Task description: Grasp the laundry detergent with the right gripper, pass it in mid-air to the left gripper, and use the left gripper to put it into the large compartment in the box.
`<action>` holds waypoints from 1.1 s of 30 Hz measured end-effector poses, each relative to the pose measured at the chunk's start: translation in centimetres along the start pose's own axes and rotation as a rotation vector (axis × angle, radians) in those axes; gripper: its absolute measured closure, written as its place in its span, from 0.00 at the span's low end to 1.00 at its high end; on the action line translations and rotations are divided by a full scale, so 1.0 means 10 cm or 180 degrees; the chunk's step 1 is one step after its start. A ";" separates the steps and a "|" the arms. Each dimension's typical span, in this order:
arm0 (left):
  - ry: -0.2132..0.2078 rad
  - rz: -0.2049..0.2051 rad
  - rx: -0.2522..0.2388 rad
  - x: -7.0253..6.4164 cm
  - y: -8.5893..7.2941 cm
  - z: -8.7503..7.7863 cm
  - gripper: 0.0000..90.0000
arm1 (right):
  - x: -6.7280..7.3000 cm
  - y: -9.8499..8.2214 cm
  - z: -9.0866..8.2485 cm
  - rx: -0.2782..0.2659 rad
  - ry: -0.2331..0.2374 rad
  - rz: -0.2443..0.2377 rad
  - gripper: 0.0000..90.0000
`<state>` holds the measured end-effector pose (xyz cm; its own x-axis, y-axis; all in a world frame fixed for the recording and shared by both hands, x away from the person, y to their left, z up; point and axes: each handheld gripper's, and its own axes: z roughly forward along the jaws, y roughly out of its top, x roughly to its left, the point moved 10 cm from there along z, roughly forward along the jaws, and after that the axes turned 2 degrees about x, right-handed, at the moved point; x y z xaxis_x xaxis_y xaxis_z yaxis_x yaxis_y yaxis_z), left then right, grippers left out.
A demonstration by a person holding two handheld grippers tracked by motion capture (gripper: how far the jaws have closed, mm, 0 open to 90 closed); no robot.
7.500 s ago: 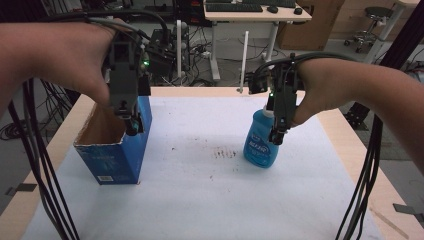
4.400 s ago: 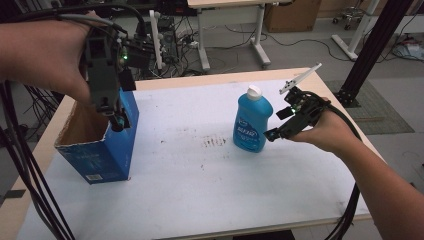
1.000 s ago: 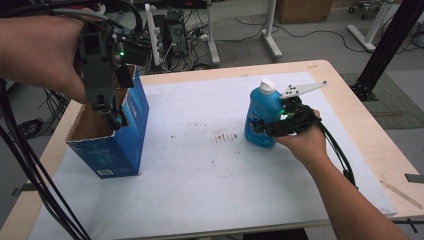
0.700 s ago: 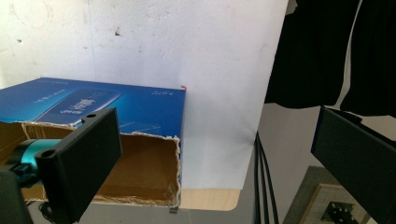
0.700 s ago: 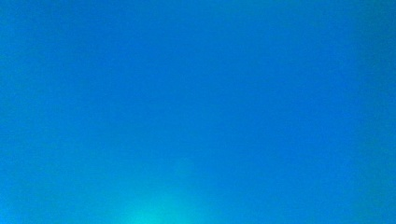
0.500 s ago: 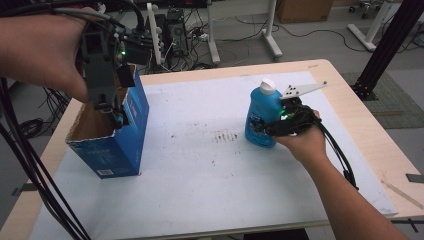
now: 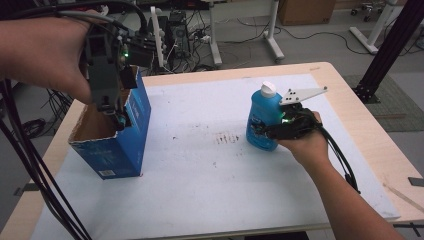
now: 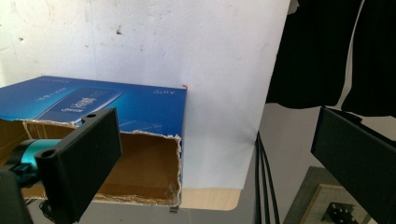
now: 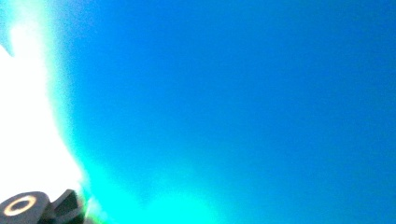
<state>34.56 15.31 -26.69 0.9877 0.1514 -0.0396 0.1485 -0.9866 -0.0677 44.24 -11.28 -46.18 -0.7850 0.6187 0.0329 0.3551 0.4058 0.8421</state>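
A blue bottle (image 7: 262, 122) with a white cap stands upright right of the table's middle. My right gripper (image 7: 260, 131) reaches in level from the right. Its jaws have just been closing and now sit shut on the bottle's lower body. In the right gripper view the bottle (image 9: 233, 93) is a blurred blue surface right up against the camera. At the left stands a blue cardboard box (image 7: 125, 145) with a torn open top. My left gripper (image 7: 115, 112) hangs over the box's top, pointing down. Its jaws are open, with nothing between them; one sits over the box (image 8: 93, 100) opening.
A white sheet (image 7: 200, 190) covers the wooden table (image 7: 360, 130). Cables hang down along the left side (image 7: 30, 170). Desk legs and equipment stand on the floor beyond the far edge.
Seconds ago my right gripper stood over the bottle's top; now it grips it low from the side. Over the last second neither hand has visibly moved.
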 end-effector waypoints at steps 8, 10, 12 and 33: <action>0.0047 0.0065 -0.0065 -0.01 0.11 -0.02 0.02 | 0.18 0.17 -0.12 -0.0023 0.0176 -0.0120 0.51; 0.0045 0.0086 -0.0059 -0.02 0.15 -0.02 0.02 | 0.26 0.23 -0.17 -0.0030 0.0263 -0.0175 0.51; 0.0035 0.0095 -0.0082 -0.04 0.20 -0.02 0.02 | 0.35 0.31 -0.21 -0.0021 0.0327 -0.0278 0.51; 0.0067 0.0402 -0.0252 -0.22 0.66 -0.15 0.02 | 1.47 0.91 -0.41 0.0138 0.1379 -0.0965 0.51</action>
<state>33.42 8.37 -25.59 0.9994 0.0252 -0.0220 0.0255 -0.9996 0.0154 33.87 -1.30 -35.83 -0.9902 0.1385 0.0185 0.0932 0.5564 0.8257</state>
